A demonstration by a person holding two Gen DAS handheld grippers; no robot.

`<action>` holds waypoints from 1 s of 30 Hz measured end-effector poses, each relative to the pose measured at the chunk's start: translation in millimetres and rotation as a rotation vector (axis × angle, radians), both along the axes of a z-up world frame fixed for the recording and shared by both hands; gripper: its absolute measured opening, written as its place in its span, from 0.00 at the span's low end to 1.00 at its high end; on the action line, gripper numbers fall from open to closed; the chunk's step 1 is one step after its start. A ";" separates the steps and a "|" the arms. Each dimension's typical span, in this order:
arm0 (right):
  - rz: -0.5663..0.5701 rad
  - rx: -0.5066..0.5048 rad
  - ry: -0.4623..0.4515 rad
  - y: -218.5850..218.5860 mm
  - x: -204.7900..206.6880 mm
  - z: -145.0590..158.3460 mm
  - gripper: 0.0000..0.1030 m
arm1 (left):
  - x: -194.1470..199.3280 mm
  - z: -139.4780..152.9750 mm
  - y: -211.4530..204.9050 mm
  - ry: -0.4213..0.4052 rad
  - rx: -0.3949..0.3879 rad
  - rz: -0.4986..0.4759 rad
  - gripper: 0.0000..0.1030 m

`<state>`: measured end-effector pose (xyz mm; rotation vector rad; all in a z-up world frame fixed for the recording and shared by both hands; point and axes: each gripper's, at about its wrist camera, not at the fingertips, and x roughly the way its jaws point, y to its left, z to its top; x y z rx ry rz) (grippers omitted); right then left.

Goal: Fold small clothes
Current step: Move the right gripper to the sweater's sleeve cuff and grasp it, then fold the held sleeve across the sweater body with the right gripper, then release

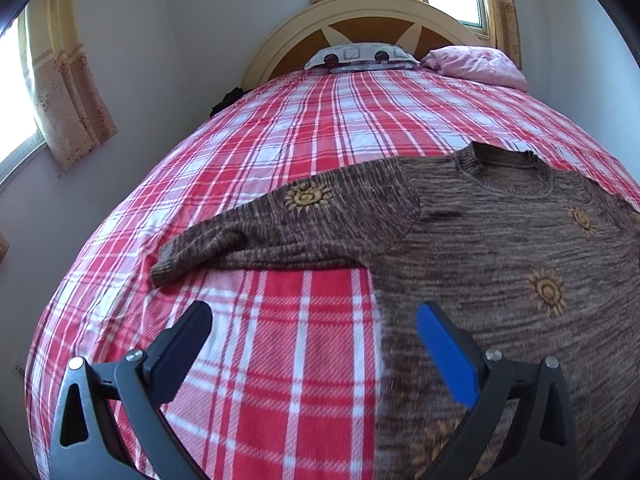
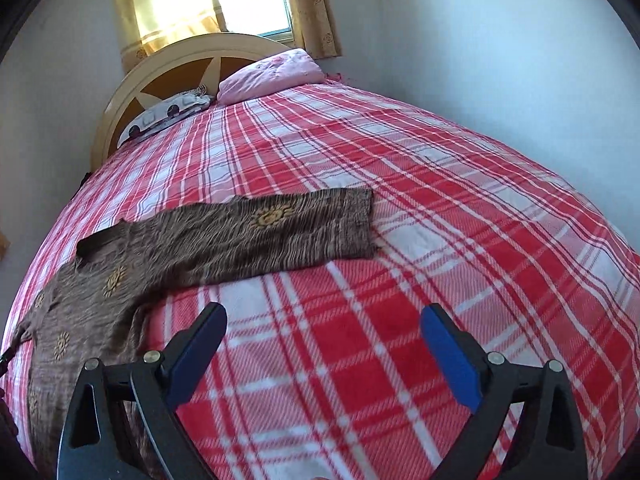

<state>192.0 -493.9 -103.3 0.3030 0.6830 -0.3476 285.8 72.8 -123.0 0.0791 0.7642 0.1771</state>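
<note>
sweater (image 1: pixel 500 240) flat, collar toward headboard (image 1: pixel 360 12)

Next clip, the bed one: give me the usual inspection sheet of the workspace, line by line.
Surface: bed with red plaid sheet, fairly smooth.
Job's things: one brown sweater with sun motifs, lying flat, both sleeves spread out, unfolded.
Clutter: patterned pillow and pink bundle at the headboard, away from the sweater.
Grippers: left gripper jaws open, empty, over the sweater's side edge; right gripper jaws open, empty, over bare sheet below the sleeve.
Cables: nothing seen.
Surroundings: headboard, curtained windows, plain walls.
</note>
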 end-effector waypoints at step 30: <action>-0.034 0.071 0.129 -52.9 117.5 -40.6 0.16 | 71.4 -51.2 8.2 0.124 -0.115 0.032 1.00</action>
